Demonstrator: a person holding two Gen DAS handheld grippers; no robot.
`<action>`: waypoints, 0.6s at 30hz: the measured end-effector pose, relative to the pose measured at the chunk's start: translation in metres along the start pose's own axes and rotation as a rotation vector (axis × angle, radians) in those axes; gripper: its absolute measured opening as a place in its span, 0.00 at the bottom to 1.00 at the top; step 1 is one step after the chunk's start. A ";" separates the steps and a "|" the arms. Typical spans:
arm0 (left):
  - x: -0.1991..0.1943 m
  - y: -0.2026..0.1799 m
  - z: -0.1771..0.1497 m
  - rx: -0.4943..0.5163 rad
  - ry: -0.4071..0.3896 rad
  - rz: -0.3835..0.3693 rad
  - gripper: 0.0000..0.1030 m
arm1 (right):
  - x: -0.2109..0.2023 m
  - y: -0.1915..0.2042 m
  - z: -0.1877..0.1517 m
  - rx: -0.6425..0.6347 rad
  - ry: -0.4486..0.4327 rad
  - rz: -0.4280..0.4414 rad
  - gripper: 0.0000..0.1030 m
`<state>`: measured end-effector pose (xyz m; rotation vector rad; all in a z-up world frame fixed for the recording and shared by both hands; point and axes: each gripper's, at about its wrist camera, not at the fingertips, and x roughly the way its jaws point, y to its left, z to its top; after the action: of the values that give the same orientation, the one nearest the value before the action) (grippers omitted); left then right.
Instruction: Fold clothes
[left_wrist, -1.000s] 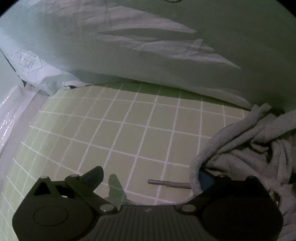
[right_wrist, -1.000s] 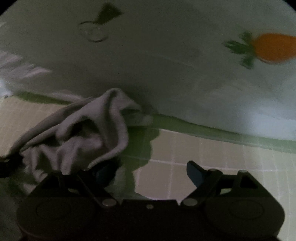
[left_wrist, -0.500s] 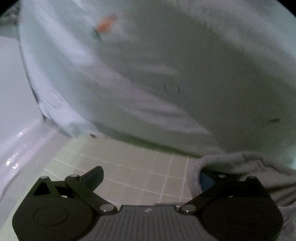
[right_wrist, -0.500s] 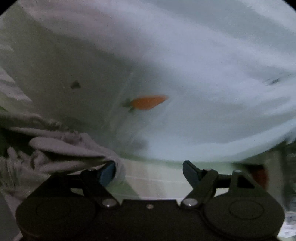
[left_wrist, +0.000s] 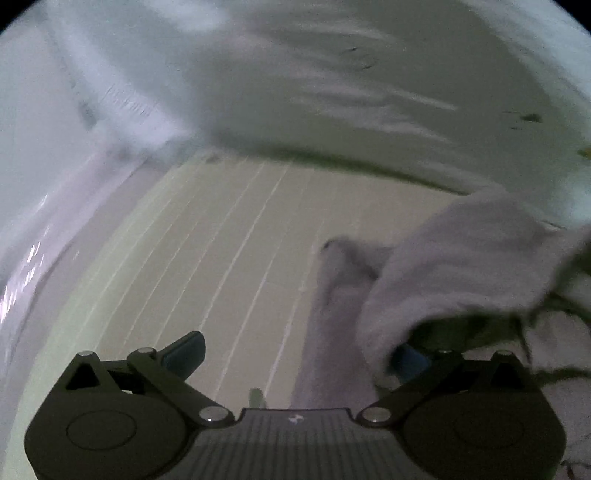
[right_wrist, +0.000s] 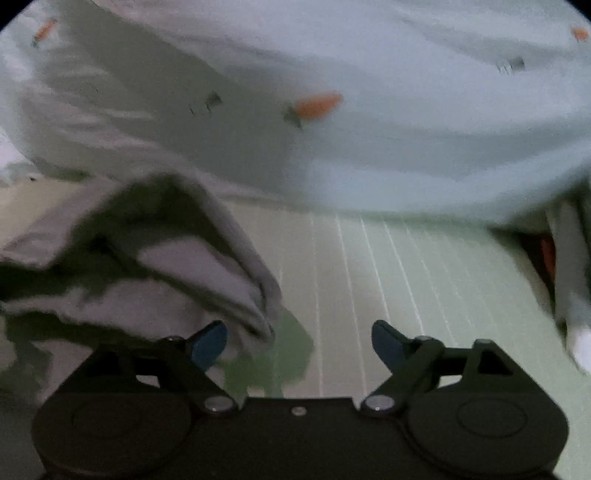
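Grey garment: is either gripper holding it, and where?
Neither clamps it. The left gripper is open and the right gripper has its jaws opening. The grey garment only hangs against one finger of each.

Grey garment (left_wrist: 461, 266) crumpled, soft knit, bunched in folds at right of left wrist view and at left of right wrist view (right_wrist: 155, 258); upper fold raised off gridded surface, arching over dark hollow; one narrow strip runs toward near edge, ending in rounded tip (sleeve or hem, cannot tell); edge of fold lies just beside blue pad in both views, whether touching cannot tell; both views motion-blurred, fabric detail indistinct; garment not yet folded flat
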<state>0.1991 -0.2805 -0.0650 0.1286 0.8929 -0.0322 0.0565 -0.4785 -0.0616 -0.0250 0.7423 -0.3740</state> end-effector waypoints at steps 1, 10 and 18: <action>0.000 -0.004 0.004 0.025 -0.011 -0.020 0.99 | 0.001 0.003 0.007 -0.003 -0.016 0.012 0.86; 0.016 -0.007 0.018 -0.038 0.015 -0.174 0.72 | 0.023 -0.003 0.024 0.146 0.024 0.130 0.70; 0.033 -0.011 0.024 -0.012 0.051 -0.243 0.11 | 0.052 -0.012 0.036 0.245 0.040 0.233 0.43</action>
<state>0.2369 -0.2939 -0.0767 0.0092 0.9561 -0.2506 0.1117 -0.5114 -0.0674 0.2982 0.7259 -0.2406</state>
